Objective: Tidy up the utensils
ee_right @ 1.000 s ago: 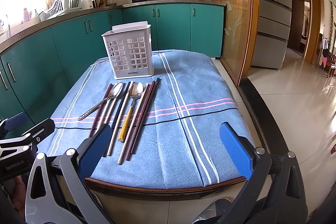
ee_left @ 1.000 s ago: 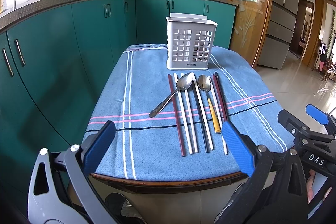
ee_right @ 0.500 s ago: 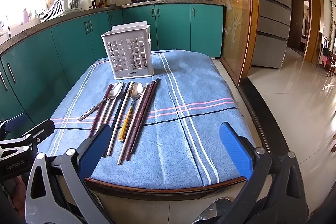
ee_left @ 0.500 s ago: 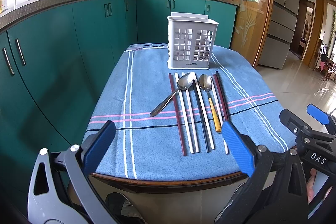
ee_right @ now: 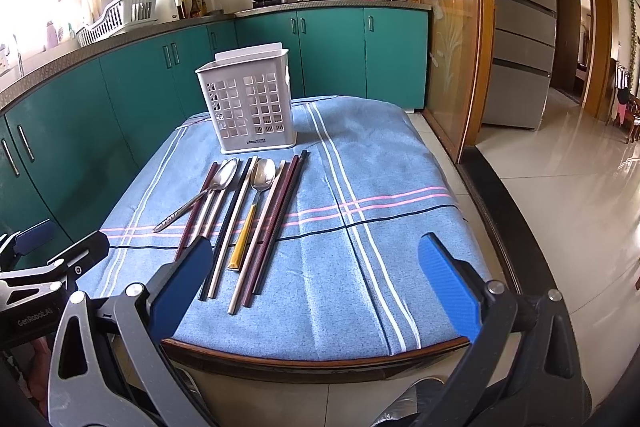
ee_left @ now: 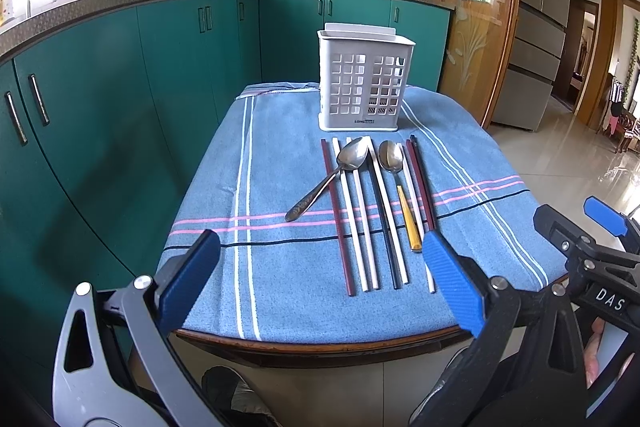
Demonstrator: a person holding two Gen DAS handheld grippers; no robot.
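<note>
A white slotted utensil holder (ee_left: 365, 83) stands at the far end of the blue-clothed table (ee_left: 280, 275); it also shows in the right wrist view (ee_right: 250, 107). In front of it lie several chopsticks (ee_left: 362, 219), white, dark red and black, a steel spoon (ee_left: 328, 177) lying aslant, and a spoon with a yellow handle (ee_left: 400, 187). The same row shows in the right wrist view: chopsticks (ee_right: 276, 215), steel spoon (ee_right: 200, 195), yellow-handled spoon (ee_right: 254, 203). My left gripper (ee_left: 320, 283) is open and empty over the near table edge. My right gripper (ee_right: 316, 287) is open and empty beside it.
Teal kitchen cabinets (ee_left: 120, 99) run along the left and back. A wood-framed glass door (ee_right: 448, 47) and a fridge (ee_right: 520, 19) stand at the right. The tiled floor (ee_right: 580, 207) lies right of the table. The table's wooden rim (ee_right: 320, 359) is just ahead.
Both grippers have stayed open and almost still; the left view has drifted very slightly. Nothing on the table has moved.
</note>
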